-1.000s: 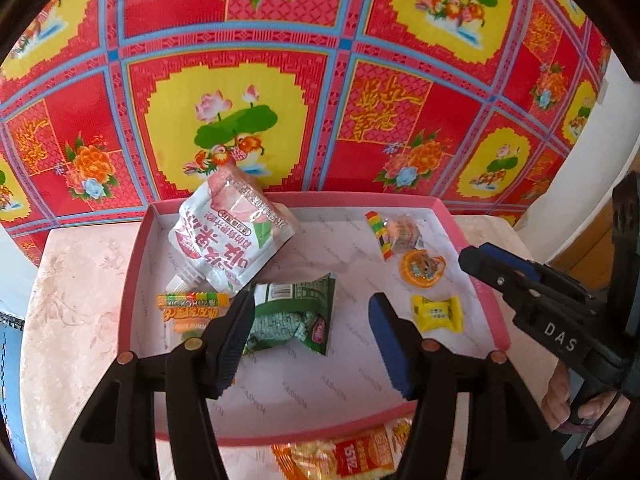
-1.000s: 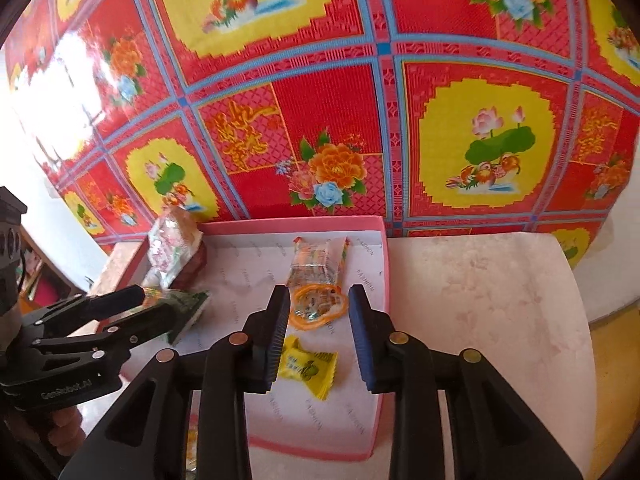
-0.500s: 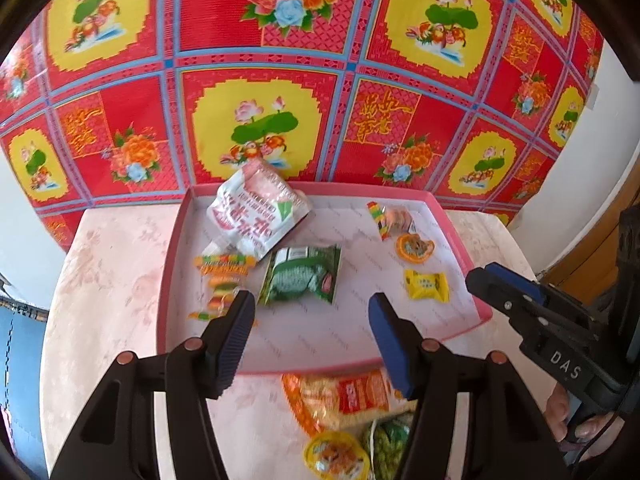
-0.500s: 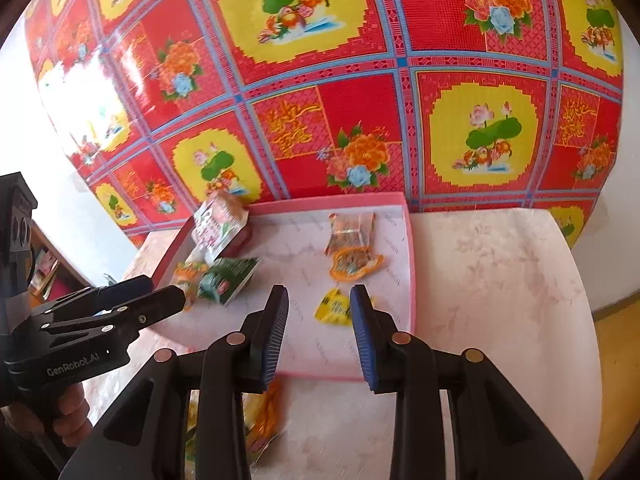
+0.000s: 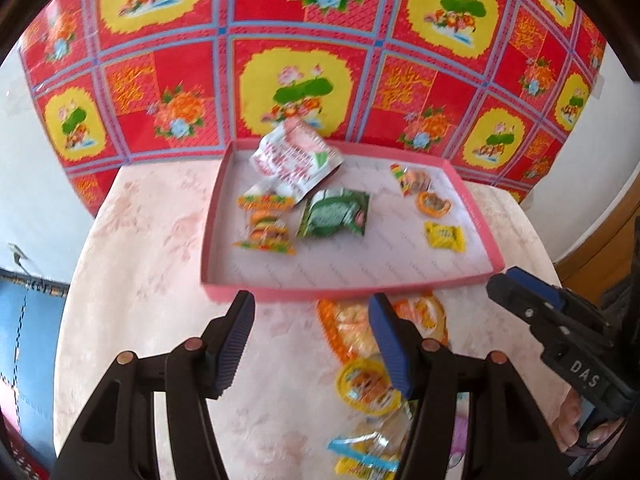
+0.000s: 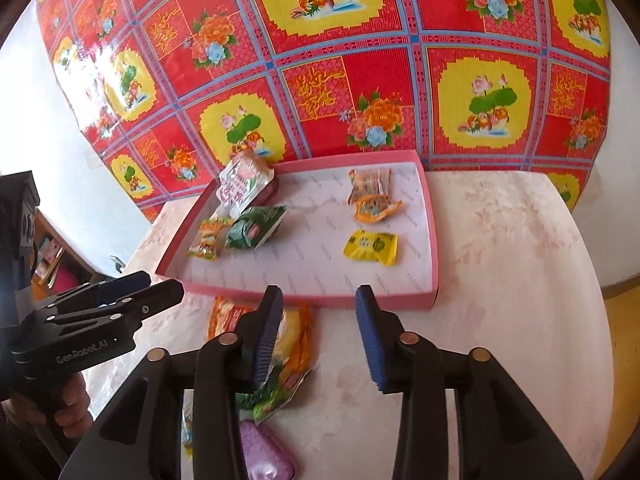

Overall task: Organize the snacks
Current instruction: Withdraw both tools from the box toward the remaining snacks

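Against red floral cloth, on pale marbled table: shallow pink cardboard tray holding six packets, several loose wrapped snacks still lying before it, left gripper and right gripper both agape, empty.

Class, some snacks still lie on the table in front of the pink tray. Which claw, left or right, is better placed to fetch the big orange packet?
Probably the left claw: it is open, with the orange packet showing between its fingers. The right claw, also open, is centred on bare table beside it.
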{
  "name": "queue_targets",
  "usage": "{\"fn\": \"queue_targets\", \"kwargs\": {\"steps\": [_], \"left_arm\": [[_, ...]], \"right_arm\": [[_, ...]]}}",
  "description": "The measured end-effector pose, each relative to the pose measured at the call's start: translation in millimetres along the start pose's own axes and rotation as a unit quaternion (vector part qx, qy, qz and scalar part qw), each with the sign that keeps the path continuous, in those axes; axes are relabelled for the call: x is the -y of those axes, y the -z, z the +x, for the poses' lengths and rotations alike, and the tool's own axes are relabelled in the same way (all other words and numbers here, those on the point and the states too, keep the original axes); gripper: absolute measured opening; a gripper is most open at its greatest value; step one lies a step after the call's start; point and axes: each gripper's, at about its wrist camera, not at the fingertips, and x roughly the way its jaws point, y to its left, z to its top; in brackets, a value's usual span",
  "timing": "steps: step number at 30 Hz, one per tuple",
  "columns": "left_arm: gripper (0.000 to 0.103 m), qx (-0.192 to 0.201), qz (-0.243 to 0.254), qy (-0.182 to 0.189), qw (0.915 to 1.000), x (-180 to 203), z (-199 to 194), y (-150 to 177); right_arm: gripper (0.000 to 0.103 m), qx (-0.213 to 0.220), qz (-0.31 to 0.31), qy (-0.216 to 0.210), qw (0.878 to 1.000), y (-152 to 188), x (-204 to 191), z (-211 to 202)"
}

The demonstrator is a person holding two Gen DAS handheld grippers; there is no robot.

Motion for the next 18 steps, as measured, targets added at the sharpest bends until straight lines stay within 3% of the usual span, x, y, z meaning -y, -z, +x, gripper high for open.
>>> {"fn": "queue_targets", "kwargs": {"steps": [8, 14, 18], "left_arm": [[0.062, -0.027, -0.017, -0.004, 0.9995, -14.7, 1.1, 19.9], [0.062, -0.029, -0.030, -0.007, 0.9991, -25.9, -3.8, 28.0], [0.062, -0.030, -0.038, -0.007, 0.9988, -33.1, -6.1, 33.5]], "right_arm": [[0.044, -0.017, 0.008, 0.001, 1.000, 16.9, -8.3, -2.9], [0.056, -0.028, 0.025, -0.005, 0.999, 28.4, -14.0, -1.7], [0.058, -0.036, 0.026, -0.008, 0.999, 35.2, -21.3, 0.6]]}}
